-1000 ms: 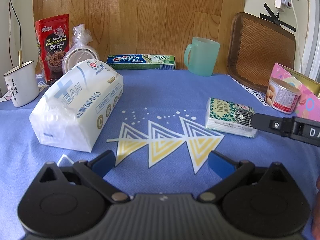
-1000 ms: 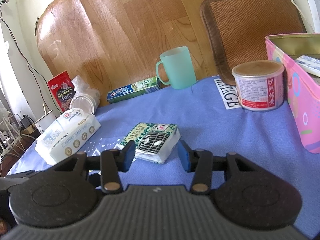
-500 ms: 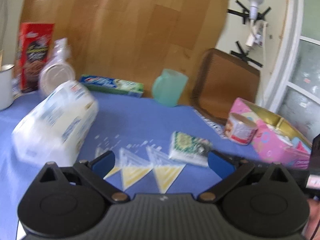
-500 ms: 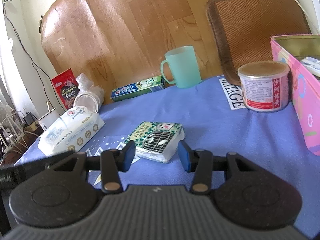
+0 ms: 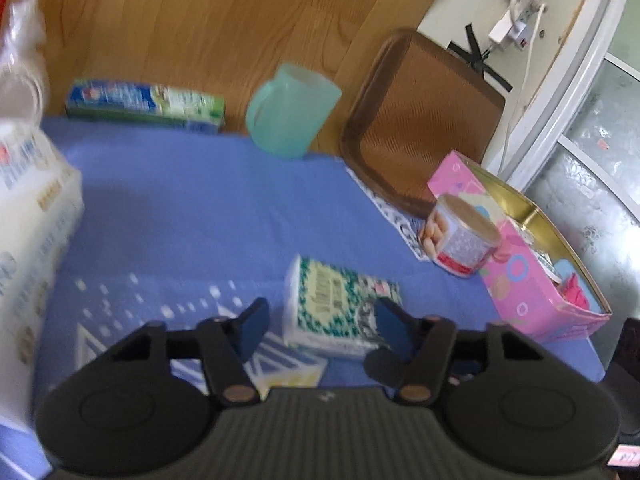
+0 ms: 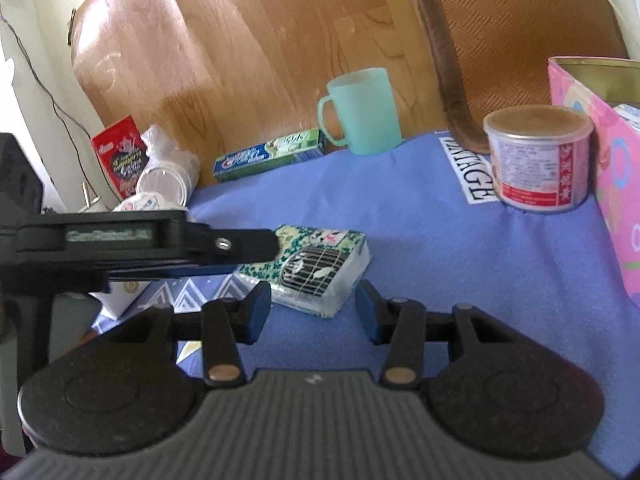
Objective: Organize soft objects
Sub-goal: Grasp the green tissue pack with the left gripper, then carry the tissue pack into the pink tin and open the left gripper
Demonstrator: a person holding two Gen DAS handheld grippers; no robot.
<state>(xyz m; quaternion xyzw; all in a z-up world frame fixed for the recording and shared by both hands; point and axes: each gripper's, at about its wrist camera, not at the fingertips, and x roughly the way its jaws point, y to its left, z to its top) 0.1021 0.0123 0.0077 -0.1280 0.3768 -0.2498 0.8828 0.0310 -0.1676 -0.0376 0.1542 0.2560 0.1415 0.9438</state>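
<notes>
A small green-patterned tissue pack [image 5: 340, 308] lies flat on the blue cloth. My left gripper [image 5: 320, 326] is open, its blue pads on either side of the pack's near end. In the right wrist view the same pack [image 6: 310, 266] lies just beyond my open right gripper [image 6: 312, 310], and the left gripper's black finger reaches in from the left over the pack's far left corner. A large white tissue pack [image 5: 28, 240] lies at the far left. A pink box [image 5: 532, 276] with an open gold-lined top stands at the right.
A round tin [image 6: 538, 156] stands next to the pink box [image 6: 600, 152]. A mint mug [image 6: 364, 110], a toothpaste box [image 6: 270, 154], a red snack bag [image 6: 122, 160] and a bagged plastic cup [image 6: 168, 176] line the back. A brown woven mat [image 6: 516, 36] leans on the wall.
My left gripper swung right and forward from the table's middle to the small tissue pack and its jaws narrowed. My right gripper stayed put, open, just short of the pack.
</notes>
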